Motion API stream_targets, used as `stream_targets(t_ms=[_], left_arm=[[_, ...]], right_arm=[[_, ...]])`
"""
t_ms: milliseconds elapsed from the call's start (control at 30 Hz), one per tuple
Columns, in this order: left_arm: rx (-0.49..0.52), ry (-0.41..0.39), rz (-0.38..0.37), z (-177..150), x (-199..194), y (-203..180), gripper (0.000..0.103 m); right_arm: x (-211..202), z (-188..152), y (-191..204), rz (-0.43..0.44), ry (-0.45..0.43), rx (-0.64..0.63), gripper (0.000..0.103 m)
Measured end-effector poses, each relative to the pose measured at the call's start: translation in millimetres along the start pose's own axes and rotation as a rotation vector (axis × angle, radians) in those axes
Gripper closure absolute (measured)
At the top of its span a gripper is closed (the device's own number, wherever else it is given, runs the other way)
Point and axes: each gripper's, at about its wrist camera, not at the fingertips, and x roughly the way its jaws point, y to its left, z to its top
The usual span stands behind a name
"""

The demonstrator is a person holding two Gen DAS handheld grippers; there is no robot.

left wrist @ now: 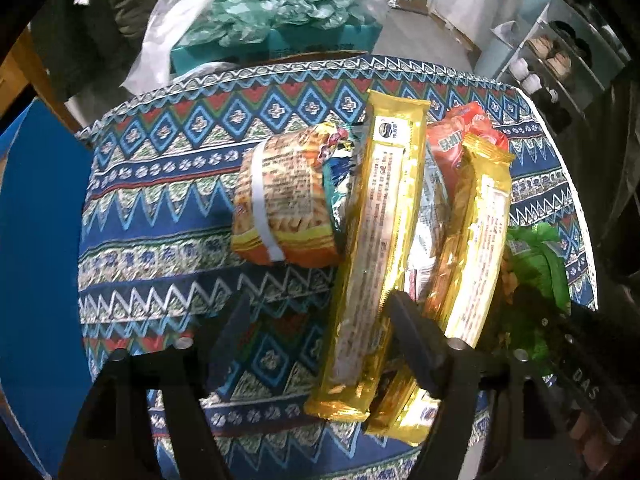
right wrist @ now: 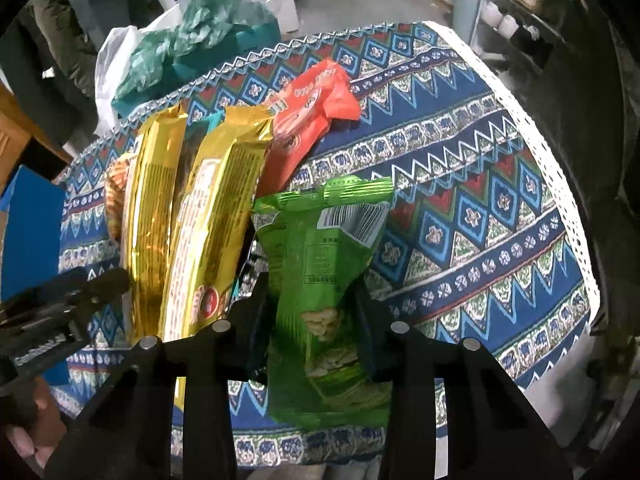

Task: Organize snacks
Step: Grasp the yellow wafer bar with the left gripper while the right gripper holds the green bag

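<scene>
Right tool [right wrist: 316, 300] clamps the crinkly green foil snack bag [right wrist: 324, 264], lower centre of frame, above the patterned-cloth desk [right wrist: 480, 208]. Left tool [left wrist: 312, 336] gapes, empty, astride a long gold-foil biscuit pack [left wrist: 372, 240]. Risk: slick foil slipping from the pinch; neighbouring packs toppling.

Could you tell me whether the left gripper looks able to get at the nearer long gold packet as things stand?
Probably yes. The left gripper is open and already straddles the near end of the long gold packet, which lies on top of the pile. The second gold packet crowds the right finger.
</scene>
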Motion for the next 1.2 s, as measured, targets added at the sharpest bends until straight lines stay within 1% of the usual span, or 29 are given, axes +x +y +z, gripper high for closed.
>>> stream_targets(t_ms=[100, 233, 400, 433, 467, 500, 533, 567, 600, 633, 667, 733, 800, 967, 1200], left_arm=[[0.005, 0.000, 0.011, 5.2, 8.0, -5.1, 0.023], [0.014, 0.019, 0.009, 8.7, 18.9, -10.7, 0.023], [0.013, 0.012, -0.006, 14.3, 27.8, -13.9, 0.024], [0.006, 0.008, -0.022, 15.2, 28.3, -13.4, 0.026], [0.002, 0.004, -0.034, 15.8, 28.1, -12.7, 0.033], [-0.002, -0.001, -0.050, 16.2, 27.4, -12.7, 0.037], [-0.003, -0.006, -0.065, 16.4, 25.8, -12.7, 0.047], [0.000, -0.008, -0.071, 16.4, 24.5, -13.2, 0.059], [0.011, -0.011, -0.085, 16.1, 22.5, -15.0, 0.067], [0.026, -0.015, -0.071, 16.9, 20.9, -17.8, 0.071], [0.043, -0.025, -0.057, 16.6, 18.9, -19.8, 0.073], [0.068, -0.043, -0.043, 15.8, 15.6, -21.5, 0.074], [0.069, -0.051, -0.032, 13.7, 12.6, -19.6, 0.074], [0.036, -0.050, -0.048, 8.8, 2.1, -8.0, 0.074], [0.016, -0.096, -0.059, 4.6, -28.4, 0.8, 0.074]], right_arm=[[3.7, 1.4, -0.1, 0.009, 0.001, 0.004, 0.066], [6.8, 1.5, -5.1, 0.027, -0.003, 0.021, 0.066], [10.2, 3.2, -9.0, 0.042, -0.004, 0.041, 0.066], [11.2, 3.6, -9.1, 0.042, -0.002, 0.042, 0.066], [11.7, 3.9, -9.3, 0.043, -0.003, 0.043, 0.066], [12.3, 4.3, -9.6, 0.044, -0.003, 0.046, 0.066], [12.5, 4.5, -10.0, 0.042, -0.004, 0.047, 0.066], [12.7, 5.1, -10.0, 0.042, -0.004, 0.046, 0.066], [12.5, 5.5, -9.7, 0.041, -0.004, 0.041, 0.066], [12.0, 6.2, -9.1, 0.037, -0.009, 0.036, 0.067], [11.0, 7.0, -8.1, 0.031, -0.014, 0.028, 0.067], [9.3, 7.7, -6.8, 0.024, -0.023, 0.018, 0.068], [7.4, 8.3, -6.8, 0.021, -0.027, 0.014, 0.068], [-1.8, 9.7, -8.7, 0.032, -0.044, 0.022, 0.069], [-24.8, 12.9, 0.1, 0.055, -0.090, 0.004, 0.069]])
